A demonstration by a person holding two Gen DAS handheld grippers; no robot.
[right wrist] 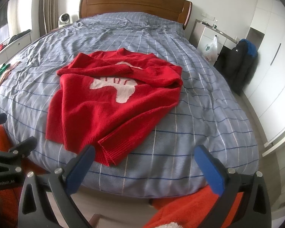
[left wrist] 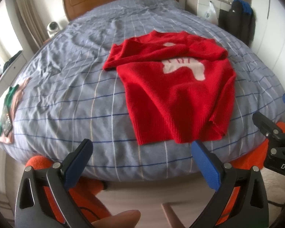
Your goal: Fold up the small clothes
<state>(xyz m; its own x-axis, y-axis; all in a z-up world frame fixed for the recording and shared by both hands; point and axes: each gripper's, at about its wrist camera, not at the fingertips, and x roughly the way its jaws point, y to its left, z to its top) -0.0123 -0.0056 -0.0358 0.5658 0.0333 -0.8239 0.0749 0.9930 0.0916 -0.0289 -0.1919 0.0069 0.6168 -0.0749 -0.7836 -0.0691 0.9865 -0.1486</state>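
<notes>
- Left claw [left wrist: 142, 152]: the blue pads are spread wide and nothing is held; it is poised off the foot edge of the bed [left wrist: 66, 95], short of the hem.
- Right claw [right wrist: 144, 157]: the pads are likewise spread wide and empty, with the hem corner of the red sweater [right wrist: 108, 102] seen just past the left pad.
- Task item location: the red sweater is laid face-up on the grey checked bed cover, collar toward the wooden headboard [right wrist: 134, 1], hem toward both claws.
- Step in hand, as judged: both sleeves are seen folded across the chest, partly over the white motif [right wrist: 119, 87]; the sleeve folds appear done and the lengthwise fold is not yet begun.
- Next move, as judged: each hem corner is to be pinched by one claw and the hem carried up toward the collar, edges kept level.
- Caution: the hem corner nearest the right claw is turned up and bunched; smoothing may be needed first.
- Not resolved: the lettering on the motif is unreadable; the small clothes [left wrist: 11, 95] at the far left bed edge are distorted; the foot edge of the bed is partly hidden by the claws.
</notes>
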